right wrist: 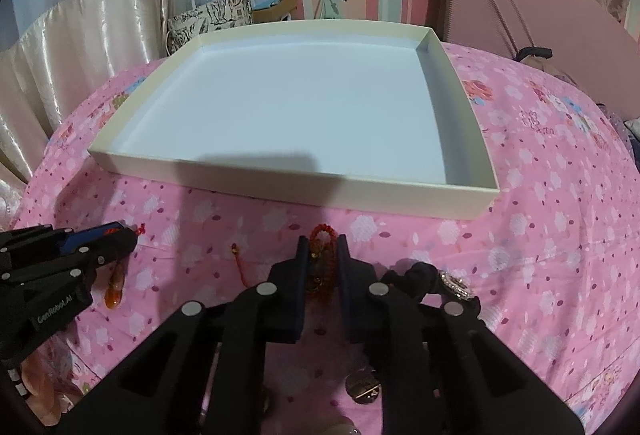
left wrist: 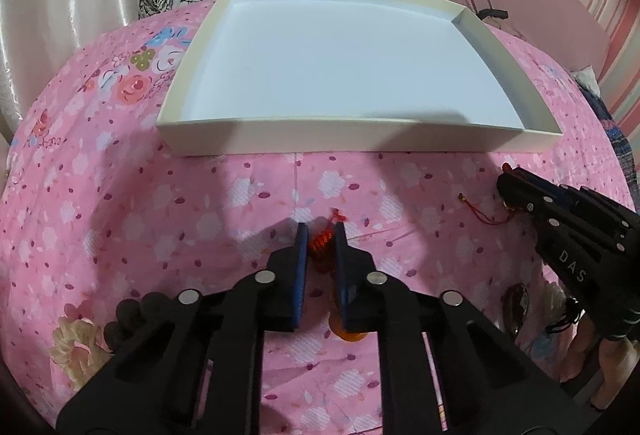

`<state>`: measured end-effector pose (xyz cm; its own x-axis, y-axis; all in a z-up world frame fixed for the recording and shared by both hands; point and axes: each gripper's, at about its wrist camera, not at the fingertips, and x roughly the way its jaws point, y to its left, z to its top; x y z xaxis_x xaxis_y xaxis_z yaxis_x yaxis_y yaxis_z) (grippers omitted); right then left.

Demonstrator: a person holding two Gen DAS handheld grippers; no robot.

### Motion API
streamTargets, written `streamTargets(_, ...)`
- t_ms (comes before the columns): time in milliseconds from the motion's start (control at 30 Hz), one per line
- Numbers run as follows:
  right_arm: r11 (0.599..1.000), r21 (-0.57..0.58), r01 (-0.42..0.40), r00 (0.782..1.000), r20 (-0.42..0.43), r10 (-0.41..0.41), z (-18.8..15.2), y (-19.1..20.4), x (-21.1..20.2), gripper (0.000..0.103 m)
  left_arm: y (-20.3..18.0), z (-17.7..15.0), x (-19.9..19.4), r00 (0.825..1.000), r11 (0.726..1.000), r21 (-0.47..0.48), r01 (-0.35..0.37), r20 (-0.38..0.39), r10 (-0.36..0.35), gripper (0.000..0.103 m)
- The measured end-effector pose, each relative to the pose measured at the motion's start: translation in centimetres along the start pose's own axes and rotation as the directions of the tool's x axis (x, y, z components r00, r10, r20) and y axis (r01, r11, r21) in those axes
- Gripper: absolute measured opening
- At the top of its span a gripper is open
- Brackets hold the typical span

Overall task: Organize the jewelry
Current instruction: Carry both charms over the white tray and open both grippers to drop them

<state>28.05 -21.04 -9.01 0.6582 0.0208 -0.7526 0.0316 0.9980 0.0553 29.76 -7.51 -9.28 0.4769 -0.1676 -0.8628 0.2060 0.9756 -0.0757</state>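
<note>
A wide, shallow white box lies open and empty on the pink floral cloth; it also shows in the right wrist view. My left gripper is shut on an orange-red charm with a red cord and an amber bead just above the cloth. My right gripper is shut on a red and orange bead bracelet. The right gripper shows at the right edge of the left wrist view. The left gripper shows at the left of the right wrist view.
A loose red cord lies on the cloth between the grippers. A black piece with a sparkly brooch and a round metal item lie near the right gripper. A pink board and bags stand behind the box.
</note>
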Motion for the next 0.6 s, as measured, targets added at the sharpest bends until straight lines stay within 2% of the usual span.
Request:
streamTargets(400, 0.997, 0.046, -0.065, 0.997, 0.045, 0.063, 0.5, -0.8, -2.4, 0.013, -0.6, 0.2, -3.4, 0.996, 1.0, 0.017, 0.02, 0.082, -0.022, 0.007)
streamTargets(600, 0.996, 0.056, -0.073, 0.993, 0.094, 0.068, 1.9, -1.5, -4.8, 0.013, -0.8, 1.8, -6.5, 0.987, 0.999, 0.023, 0.026, 0.156, -0.029, 0.007)
